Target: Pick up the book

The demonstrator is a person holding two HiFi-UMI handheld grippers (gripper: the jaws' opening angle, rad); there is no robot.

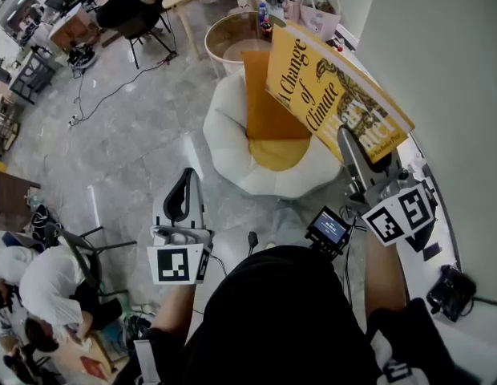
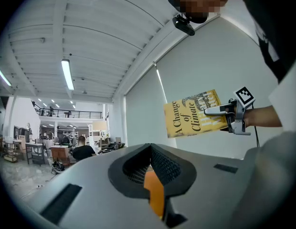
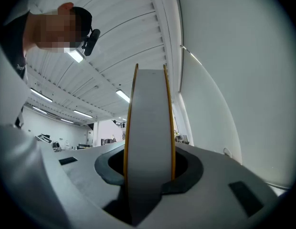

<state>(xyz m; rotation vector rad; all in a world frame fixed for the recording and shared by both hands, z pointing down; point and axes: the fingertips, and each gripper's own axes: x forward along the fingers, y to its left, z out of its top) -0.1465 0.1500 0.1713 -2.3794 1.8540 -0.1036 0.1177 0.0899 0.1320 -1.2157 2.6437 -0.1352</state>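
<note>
The book (image 1: 333, 87) is a yellow hardback with black title lettering. It is held up in the air, tilted, above a white chair. My right gripper (image 1: 350, 147) is shut on its lower edge. In the right gripper view the book's white page edge (image 3: 149, 142) stands upright between the jaws and fills the gap. The left gripper view shows the book (image 2: 193, 112) and the right gripper (image 2: 223, 111) in front of a pale wall. My left gripper (image 1: 187, 184) hangs lower left, apart from the book. Its jaws (image 2: 150, 149) meet at the tips with nothing between them.
Under the book is a white round chair (image 1: 232, 151) with orange and yellow cushions. Behind it is a round tub table (image 1: 232, 42). A white ledge (image 1: 441, 239) with a dark phone (image 1: 453, 287) runs along the right wall. People sit at the far back (image 1: 124, 2) and lower left (image 1: 40, 283).
</note>
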